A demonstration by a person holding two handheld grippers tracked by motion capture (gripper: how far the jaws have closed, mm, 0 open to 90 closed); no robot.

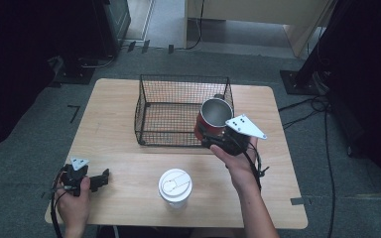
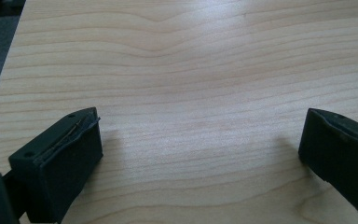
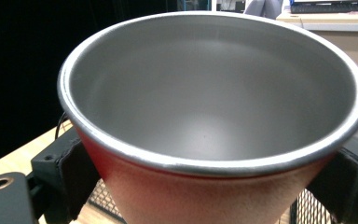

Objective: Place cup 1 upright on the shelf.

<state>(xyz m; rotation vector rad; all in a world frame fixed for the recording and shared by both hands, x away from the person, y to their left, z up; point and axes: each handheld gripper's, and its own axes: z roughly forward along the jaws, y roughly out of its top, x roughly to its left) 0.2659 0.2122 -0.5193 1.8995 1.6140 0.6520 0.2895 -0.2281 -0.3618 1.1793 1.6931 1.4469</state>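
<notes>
A light wooden table (image 1: pixel 129 168) with rounded corners is being seen from above, standing on a grey floor (image 1: pixel 25 148). Dark stands and black cables (image 1: pixel 322 129) are lying around it, mostly at 3 o'clock and at 11 o'clock.

The far side of the room is being lost in shadow, so little can be made out there. In the right gripper view the bottom of the cup (image 3: pixel 214 116) is being cut off by the edge, and the basket (image 3: pixel 312 210) is being mostly hidden behind it.

A black wire basket (image 1: pixel 178 79) is sitting at 12 o'clock on the table. A white paper cup with a lid (image 1: pixel 175 187) is standing at 6 o'clock, well apart from the basket.

The red metal cup (image 1: pixel 213 119) is being held up by the right gripper (image 1: pixel 218 140), whose jaws are being pressed on both sides of it. It is being kept at the basket's near right corner, at about 2 o'clock, with its open top facing up.

The left gripper (image 1: pixel 101 179) is being rested at 8 o'clock near the table's edge. Its jaws are being held wide apart over bare wood (image 2: pixel 191 93).
</notes>
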